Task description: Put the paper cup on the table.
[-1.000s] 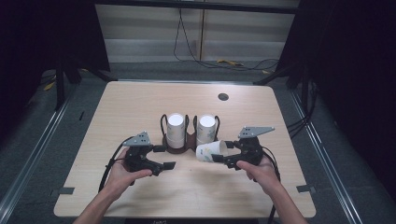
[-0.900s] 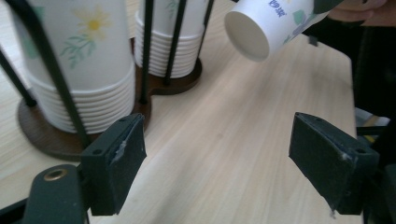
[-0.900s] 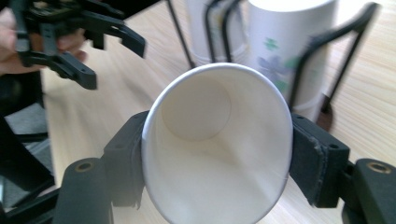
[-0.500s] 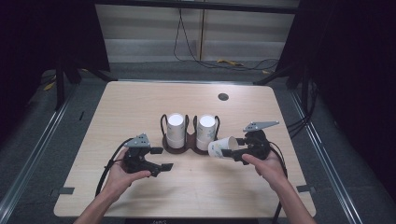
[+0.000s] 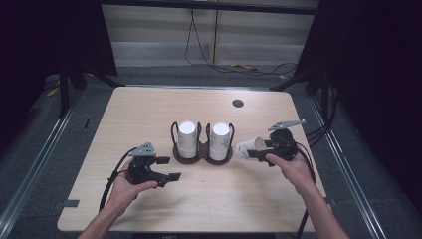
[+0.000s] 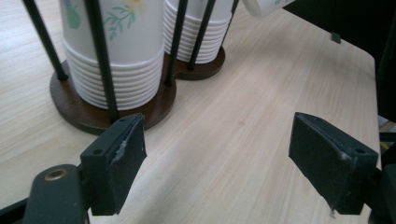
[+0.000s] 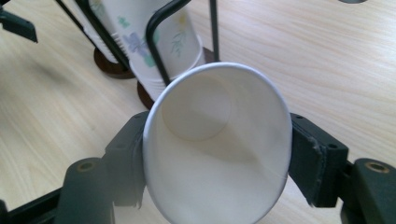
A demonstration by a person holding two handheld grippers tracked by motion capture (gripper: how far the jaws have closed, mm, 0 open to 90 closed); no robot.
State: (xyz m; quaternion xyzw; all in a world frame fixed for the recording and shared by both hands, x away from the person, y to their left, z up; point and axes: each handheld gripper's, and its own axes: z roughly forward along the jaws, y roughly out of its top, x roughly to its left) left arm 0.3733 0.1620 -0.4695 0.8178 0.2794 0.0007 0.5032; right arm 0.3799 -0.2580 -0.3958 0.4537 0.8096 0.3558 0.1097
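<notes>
The pale wooden worktop [image 5: 149,114] carries a dark figure-eight stand [image 5: 201,155] at its middle, with thin black upright rods rising round two stacks of white paper cups; the left stack [image 5: 187,138] and the right stack [image 5: 219,139] stand upright side by side, their walls printed with small flowers as the two tool views show; a small dark round fitting [image 5: 238,103] sits in the worktop well behind them. The right tool [image 5: 255,151] is held just to the right of the stand and above the worktop, its jaws pressed on either side of a single paper cup [image 7: 215,149]; the cup lies tipped on its side, its closed base toward the stand and its open mouth facing back along the jaws, the rim squeezed into an oval, and the jaws have just been closing a little further on it. The left tool [image 5: 169,169] sits low over the worktop in front of the stand's left end, jaws spread wide with only bare wood between them.
</notes>
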